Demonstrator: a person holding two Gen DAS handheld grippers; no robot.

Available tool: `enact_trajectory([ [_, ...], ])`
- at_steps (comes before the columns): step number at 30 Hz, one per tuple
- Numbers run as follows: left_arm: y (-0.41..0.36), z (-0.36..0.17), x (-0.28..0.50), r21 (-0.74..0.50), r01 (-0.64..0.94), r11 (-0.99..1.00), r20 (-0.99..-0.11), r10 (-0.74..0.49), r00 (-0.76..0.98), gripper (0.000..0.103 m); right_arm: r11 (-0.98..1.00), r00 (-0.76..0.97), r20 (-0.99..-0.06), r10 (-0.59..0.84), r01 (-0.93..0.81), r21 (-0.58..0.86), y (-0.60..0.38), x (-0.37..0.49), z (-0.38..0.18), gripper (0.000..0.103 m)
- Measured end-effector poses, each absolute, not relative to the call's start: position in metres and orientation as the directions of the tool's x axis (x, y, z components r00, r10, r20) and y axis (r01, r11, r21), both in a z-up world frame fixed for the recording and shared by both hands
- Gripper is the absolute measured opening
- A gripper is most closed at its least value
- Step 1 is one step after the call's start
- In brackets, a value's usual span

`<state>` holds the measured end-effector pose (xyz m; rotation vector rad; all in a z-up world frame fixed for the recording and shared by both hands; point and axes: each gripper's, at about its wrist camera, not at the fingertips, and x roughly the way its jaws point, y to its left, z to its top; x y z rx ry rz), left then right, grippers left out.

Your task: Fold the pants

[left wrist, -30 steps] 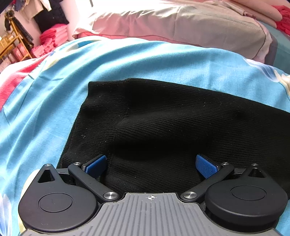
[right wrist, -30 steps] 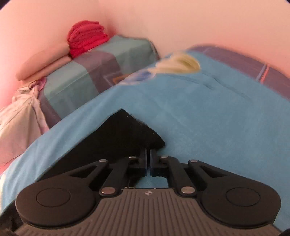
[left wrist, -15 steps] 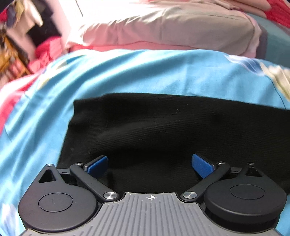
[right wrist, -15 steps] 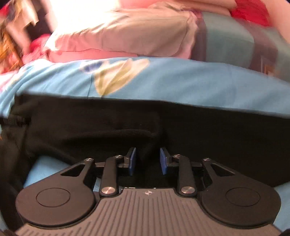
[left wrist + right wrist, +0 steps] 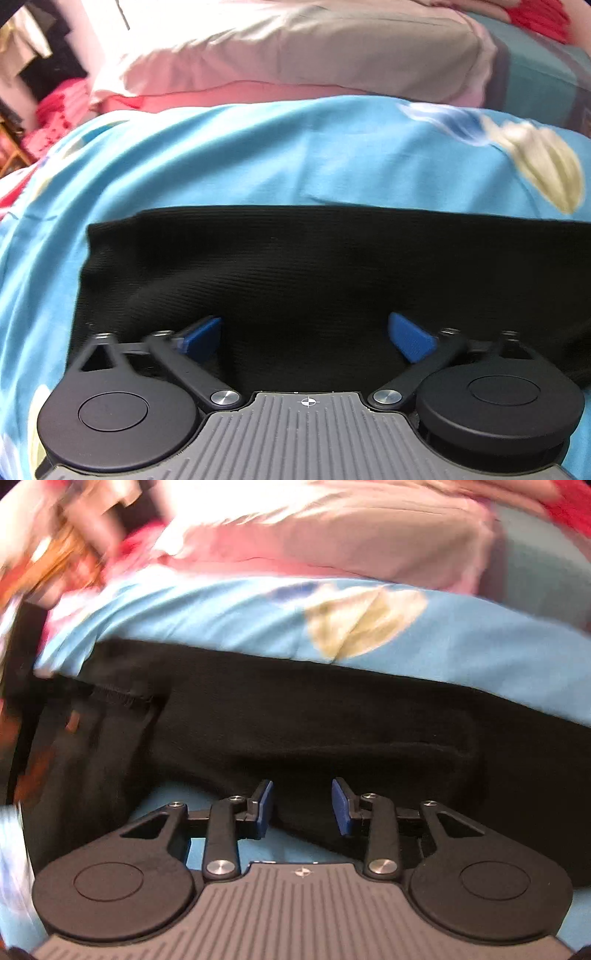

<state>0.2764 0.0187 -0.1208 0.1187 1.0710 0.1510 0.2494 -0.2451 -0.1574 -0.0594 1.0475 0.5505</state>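
Beyond black pants (image 5: pixel 314 266), blue bedsheet (image 5: pixel 258 155), pink pillow (image 5: pixel 295 48).

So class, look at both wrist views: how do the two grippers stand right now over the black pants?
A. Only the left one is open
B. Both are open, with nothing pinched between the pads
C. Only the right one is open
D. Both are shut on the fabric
B: the left gripper has its blue pads spread wide over the black pants, and the right gripper also shows a clear gap between its pads above the fabric.
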Motion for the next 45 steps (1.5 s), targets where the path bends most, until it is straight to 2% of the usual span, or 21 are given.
enact_trajectory([
  [3,0.036,-0.123,0.277,0.088,-0.091,0.992,-0.881,0.12,0.458,0.103,0.852,0.288,-0.891,0.351,-0.493,0.176,-0.252,0.242,-0.153,0.019],
  [5,0.034,-0.123,0.277,0.101,-0.082,0.992,-0.88,0.127,0.457,0.103,0.845,0.227,-0.914,0.336,-0.502,0.186,-0.256,0.239,-0.146,0.018],
  [7,0.033,-0.124,0.278,0.11,-0.078,0.991,-0.882,0.134,0.452,0.103,0.852,0.245,-0.896,0.371,-0.473,0.223,-0.267,0.242,-0.132,0.023],
  [9,0.036,-0.125,0.279,0.103,-0.081,0.991,-0.884,0.129,0.449,0.103,0.898,0.387,-0.845,0.369,-0.384,0.216,-0.286,0.252,-0.125,0.046],
  [12,0.032,-0.126,0.28,0.114,-0.08,0.99,-0.877,0.138,0.46,0.103,0.95,0.527,-0.793,0.305,-0.223,0.218,-0.301,0.271,-0.14,0.048],
  [13,0.032,-0.127,0.28,0.12,-0.076,0.99,-0.875,0.142,0.463,0.103,0.966,0.533,-0.806,0.257,-0.177,0.19,-0.303,0.282,-0.154,0.04],
  [15,0.031,-0.123,0.277,0.121,-0.075,0.99,-0.88,0.142,0.454,0.103,0.972,0.562,-0.795,0.228,-0.089,0.215,-0.308,0.289,-0.158,0.037],
  [16,0.032,-0.12,0.277,0.113,-0.076,0.991,-0.887,0.135,0.442,0.103,0.977,0.562,-0.802,0.202,-0.061,0.204,-0.305,0.289,-0.151,0.04],
  [18,0.039,-0.11,0.267,0.091,-0.082,0.993,-0.887,0.118,0.447,0.103,0.979,0.59,-0.782,0.202,-0.094,0.182,-0.294,0.271,-0.134,0.062],
  [19,0.043,-0.104,0.259,0.092,-0.086,0.992,-0.884,0.121,0.452,0.103,0.969,0.582,-0.775,0.247,-0.138,0.205,-0.289,0.26,-0.127,0.062],
  [23,0.052,-0.082,0.2,0.088,-0.055,0.995,-0.856,0.104,0.506,0.103,0.922,0.496,-0.784,0.374,-0.287,0.259,-0.26,0.197,-0.114,0.06],
  [27,0.048,-0.085,0.145,0.073,0.006,0.997,-0.863,0.06,0.501,0.103,0.863,0.375,-0.798,0.473,-0.379,0.333,-0.226,0.134,-0.12,0.052],
  [30,0.036,-0.114,0.123,0.146,0.075,0.986,-0.89,0.098,0.446,0.103,0.875,0.273,-0.866,0.419,-0.378,0.304,-0.199,0.099,-0.14,0.053],
  [33,0.037,-0.119,0.106,0.185,0.102,0.977,-0.868,0.113,0.483,0.103,0.829,0.241,-0.913,0.33,-0.536,0.158,-0.179,0.062,-0.14,0.058],
  [35,0.041,-0.112,0.104,0.176,0.109,0.978,-0.866,0.101,0.49,0.103,0.826,0.205,-0.912,0.354,-0.526,0.203,-0.18,0.064,-0.127,0.056],
  [37,0.047,-0.105,0.095,0.171,0.104,0.98,-0.852,0.094,0.515,0.103,0.806,0.208,-0.849,0.486,-0.481,0.344,-0.189,0.078,-0.111,0.056],
  [39,0.05,-0.108,0.086,0.16,0.104,0.982,-0.856,0.086,0.51,0.103,0.804,0.27,-0.794,0.545,-0.436,0.404,-0.187,0.103,-0.107,0.055],
  [40,0.052,-0.112,0.082,0.158,0.102,0.982,-0.862,0.086,0.5,0.103,0.804,0.298,-0.774,0.558,-0.423,0.417,-0.18,0.117,-0.11,0.052],
  [41,0.053,-0.117,0.08,0.155,0.1,0.983,-0.866,0.086,0.492,0.103,0.806,0.312,-0.761,0.569,-0.396,0.441,-0.172,0.132,-0.117,0.043],
  [42,0.055,-0.118,0.075,0.144,0.096,0.985,-0.857,0.076,0.509,0.103,0.805,0.309,-0.753,0.58,-0.357,0.474,-0.163,0.146,-0.127,0.039],
  [45,0.056,-0.119,0.071,0.14,0.1,0.985,-0.851,0.068,0.522,0.103,0.806,0.297,-0.751,0.59,-0.277,0.524,-0.136,0.178,-0.161,0.039],
])
